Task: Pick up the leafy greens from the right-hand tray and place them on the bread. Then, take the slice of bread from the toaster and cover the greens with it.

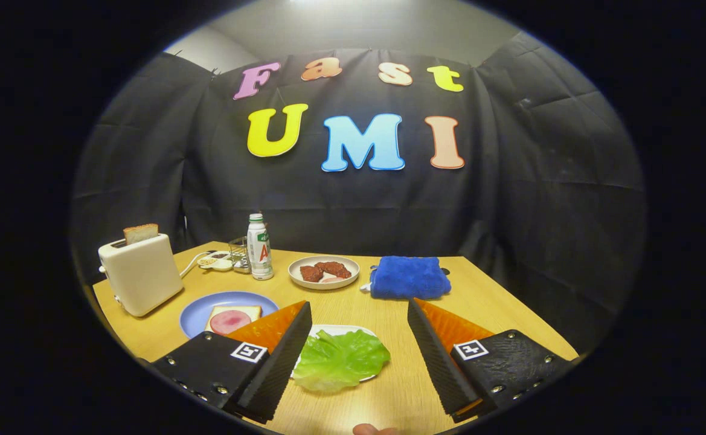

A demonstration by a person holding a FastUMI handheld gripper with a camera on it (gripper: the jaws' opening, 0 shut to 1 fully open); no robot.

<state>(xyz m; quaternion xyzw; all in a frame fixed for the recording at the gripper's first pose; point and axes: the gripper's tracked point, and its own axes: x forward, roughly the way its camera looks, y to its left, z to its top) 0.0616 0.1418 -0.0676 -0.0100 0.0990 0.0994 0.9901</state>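
Claw (359,356) wide open, holding nothing. Leafy greens (340,357) lie between its fingers, lower centre, on a white tray (334,330) that's mostly hidden. Limp leaf could slip or drag the tray if pinched at the edge. Left finger cuts off the bread (232,318) on the blue plate (208,305). Toaster (141,273) mid-left of the tabletop (497,302), slice (141,232) sticking up, depth unclear.

— What is seen at the back of the wooden table (389,396)?
— A bottle (259,247), a plate of meat (324,272), a blue cloth (410,277).
— And by the bottle?
— A white power strip (217,261) is laid.
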